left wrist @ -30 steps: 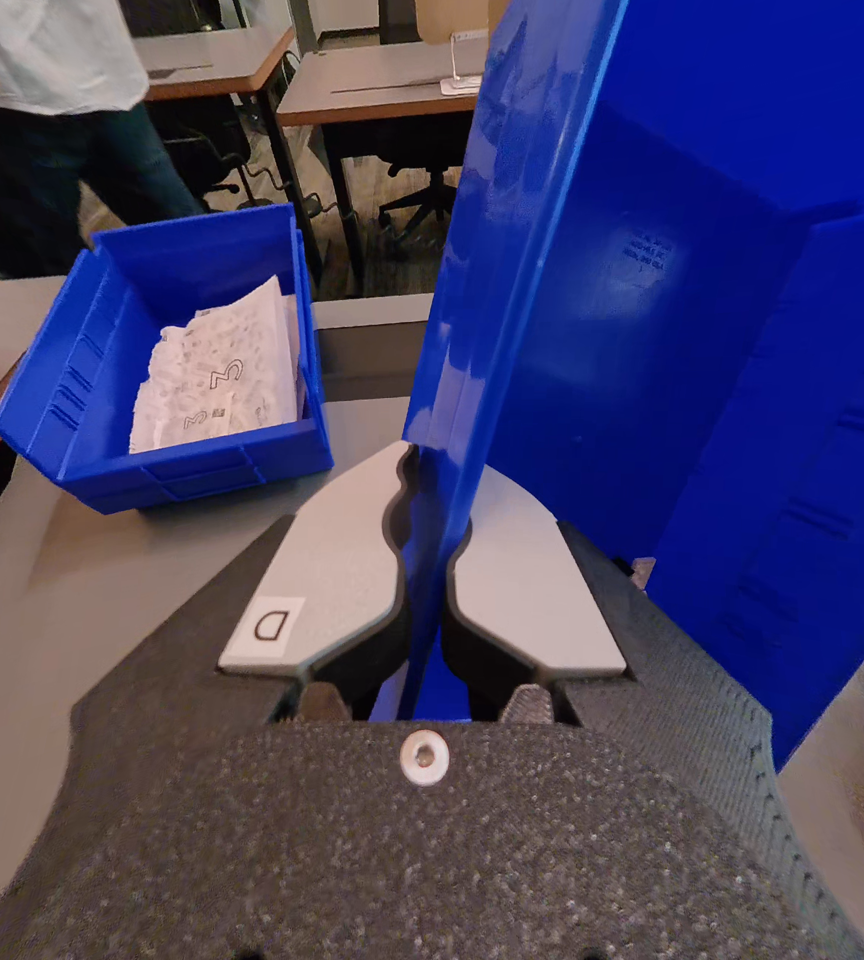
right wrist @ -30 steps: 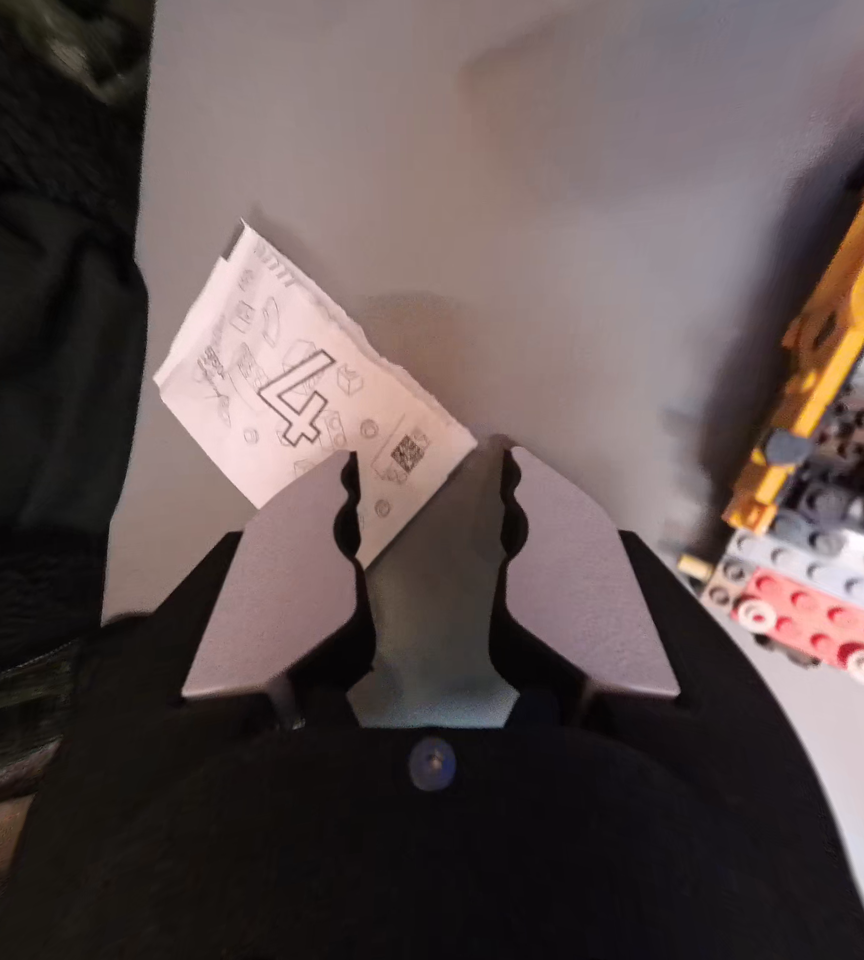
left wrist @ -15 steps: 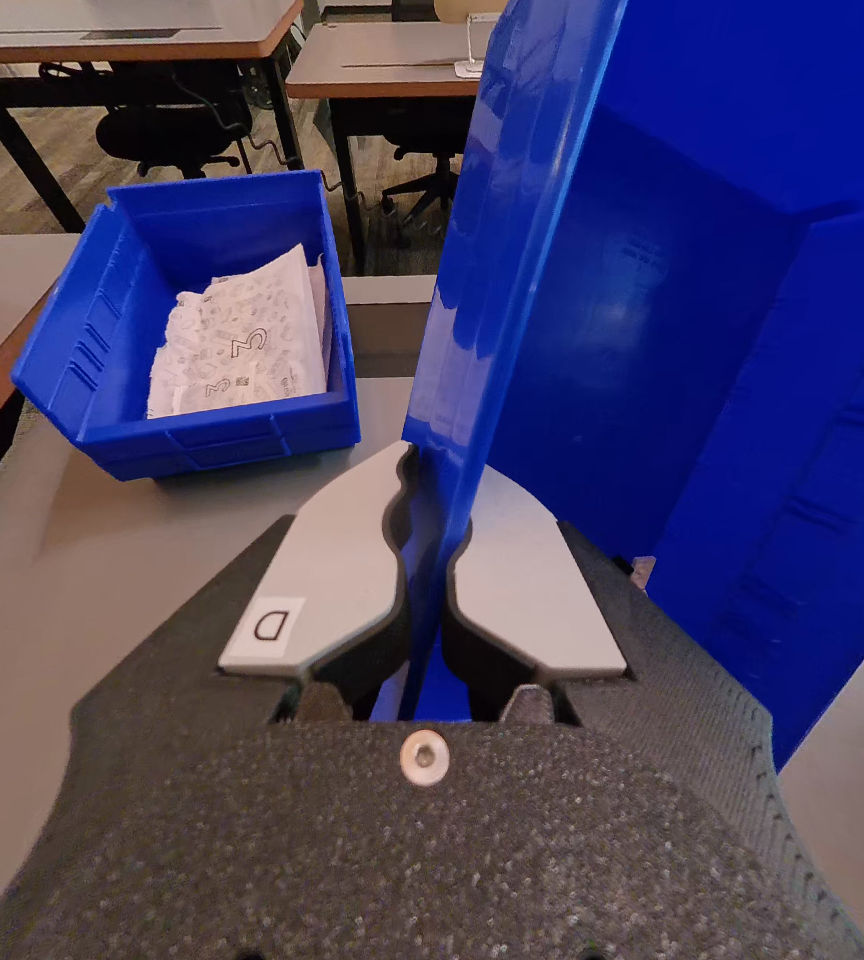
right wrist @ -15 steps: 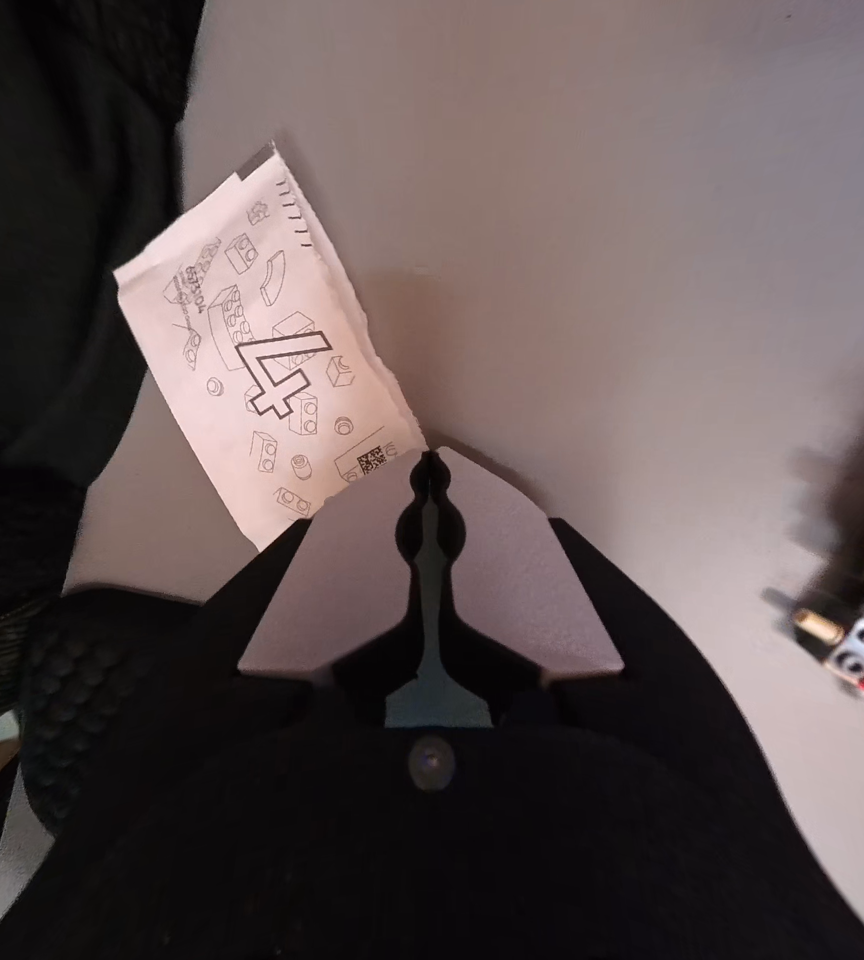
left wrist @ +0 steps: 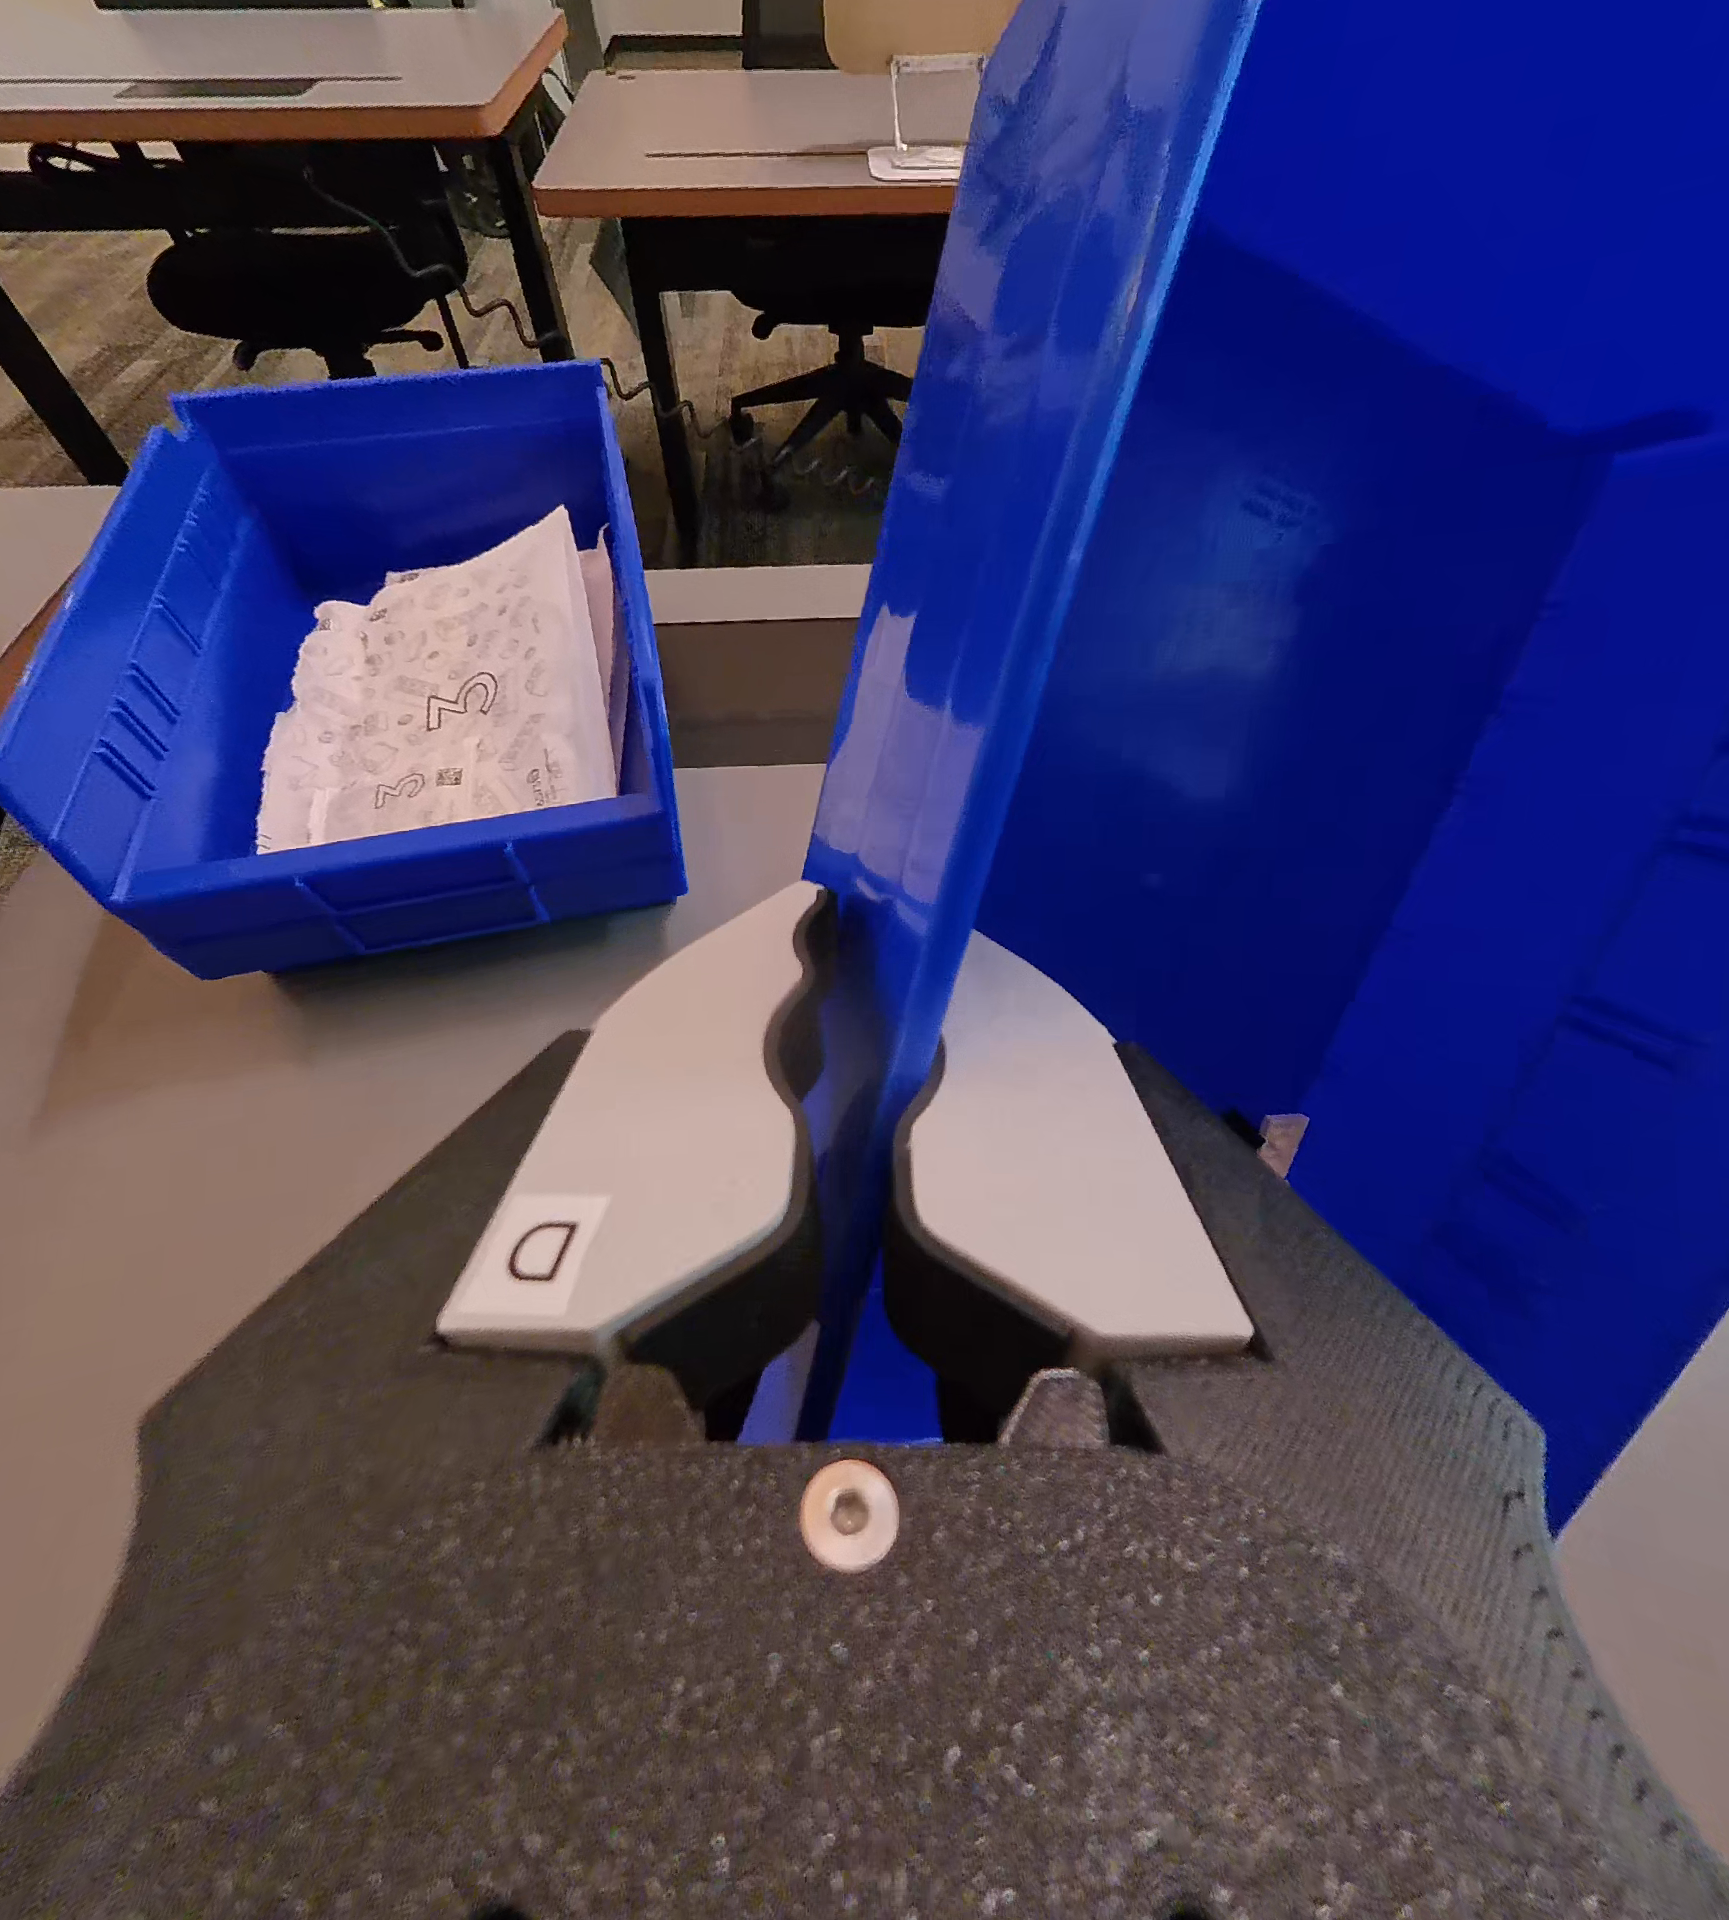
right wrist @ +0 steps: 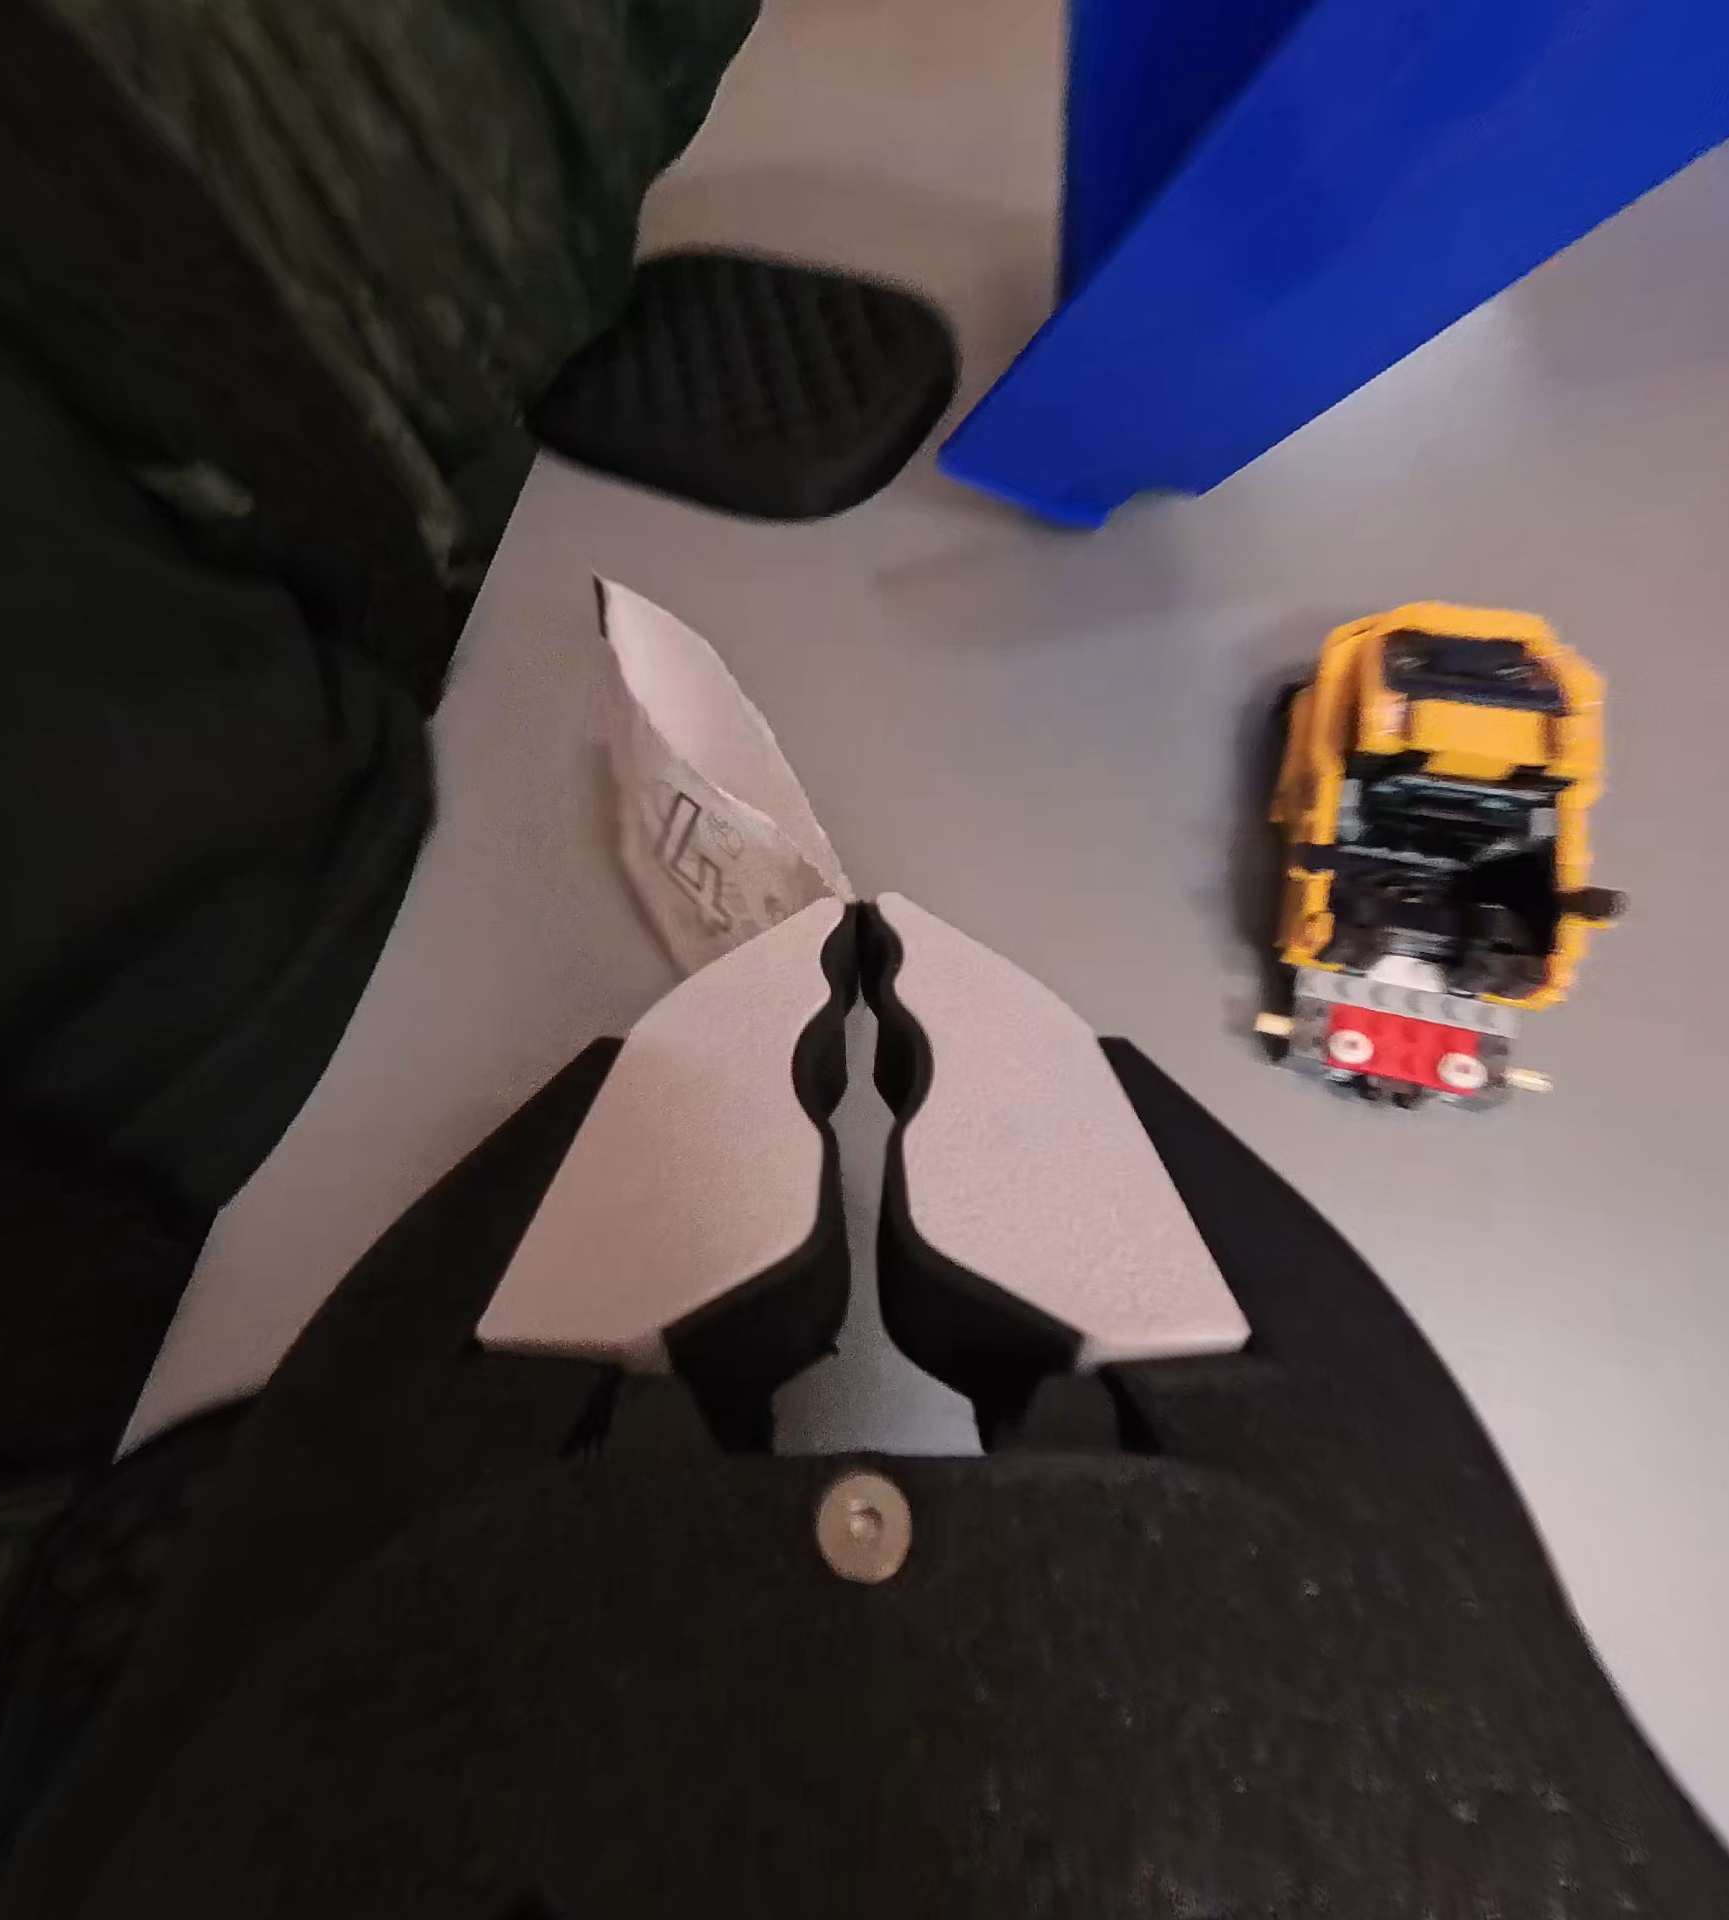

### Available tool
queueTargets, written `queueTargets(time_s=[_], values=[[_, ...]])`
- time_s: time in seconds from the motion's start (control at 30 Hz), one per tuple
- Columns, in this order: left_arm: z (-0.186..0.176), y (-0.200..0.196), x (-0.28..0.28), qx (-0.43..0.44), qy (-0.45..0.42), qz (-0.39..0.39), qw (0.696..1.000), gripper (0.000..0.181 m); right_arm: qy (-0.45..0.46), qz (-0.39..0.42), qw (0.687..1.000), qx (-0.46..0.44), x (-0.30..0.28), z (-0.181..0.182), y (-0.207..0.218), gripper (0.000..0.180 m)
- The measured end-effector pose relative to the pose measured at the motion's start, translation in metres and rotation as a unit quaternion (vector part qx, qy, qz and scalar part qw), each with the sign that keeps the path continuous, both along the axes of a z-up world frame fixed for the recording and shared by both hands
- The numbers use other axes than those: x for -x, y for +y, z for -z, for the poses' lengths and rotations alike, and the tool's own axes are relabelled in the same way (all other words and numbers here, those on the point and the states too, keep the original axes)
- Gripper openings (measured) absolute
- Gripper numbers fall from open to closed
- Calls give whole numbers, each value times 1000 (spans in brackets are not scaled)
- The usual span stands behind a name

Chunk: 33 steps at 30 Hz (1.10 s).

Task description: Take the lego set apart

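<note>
Left wrist view is showing the left gripper [left wrist: 865, 1049] clamping a tipped blue bin's wall [left wrist: 953, 644], likely emptying it, while the right gripper [right wrist: 858, 914], fingers closed, is pinching a paper bag [right wrist: 704, 800] clear of the yellow lego car [right wrist: 1431, 842] sitting on the table [right wrist: 1047, 727]

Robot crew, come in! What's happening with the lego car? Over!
Left gripper clamps blue bin. Right gripper pinches paper bag. Lego car untouched, whole. Nothing blocking.

The left wrist view looks forward and slightly down from right against the tilted blue bin [left wrist: 1359, 727], past it toward distant desks, while the right wrist view looks steeply down at the grey table [right wrist: 1047, 675] from farther off, sharing that bin's lower edge [right wrist: 1307, 260].
</note>
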<state>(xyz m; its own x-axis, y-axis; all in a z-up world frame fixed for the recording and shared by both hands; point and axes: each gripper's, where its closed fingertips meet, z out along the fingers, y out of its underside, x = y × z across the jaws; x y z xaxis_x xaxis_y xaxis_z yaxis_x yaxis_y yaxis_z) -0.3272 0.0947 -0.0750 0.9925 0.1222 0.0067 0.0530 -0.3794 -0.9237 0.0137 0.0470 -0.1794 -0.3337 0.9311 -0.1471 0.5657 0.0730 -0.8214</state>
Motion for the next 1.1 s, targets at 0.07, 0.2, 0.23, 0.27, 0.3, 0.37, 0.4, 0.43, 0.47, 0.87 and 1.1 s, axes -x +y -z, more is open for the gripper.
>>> queueTargets(time_s=[0.07, 0.2, 0.23, 0.27, 0.3, 0.37, 0.4, 0.43, 0.47, 0.87, 1.1], values=[[-3, 0, -1, -3, -3, 3, 1000, 8, 33, 52, 998, -8, 0, -11, 14, 0], [-8, 0, -7, -9, -3, 10, 1000, 8, 49, 104, 993, -24, -4, 2, 18, 0], [-8, 0, -9, -8, -2, 13, 1000, 8, 52, 110, 992, -26, -4, 6, 15, 0], [-9, 1, -10, -8, -1, 15, 1000, 8, 53, 117, 991, -26, -3, 9, 13, 0], [-9, 1, -12, -7, 0, 17, 1000, 8, 51, 121, 991, -23, -3, 12, 12, 0], [-10, 3, -15, -8, 2, 20, 1000, 8, 53, 128, 990, -28, -2, 13, 12, 0], [-11, 3, -17, -8, 3, 22, 1000, 8, 55, 130, 990, -31, -2, 12, 12, 0], [-12, 4, -18, -9, 4, 23, 1000, 8, 58, 129, 989, -34, -1, 11, 12, 0], [-12, 4, -20, -10, 4, 24, 1000, 8, 61, 131, 989, -39, 0, 9, 13, 0], [-13, 8, -24, -6, 4, 30, 1000, 8, 29, 86, 990, -109, 4, 32, 27, 47], [-13, 12, -28, -5, 1, 39, 999, 8, 31, 35, 988, -150, 19, 38, 29, 0]])
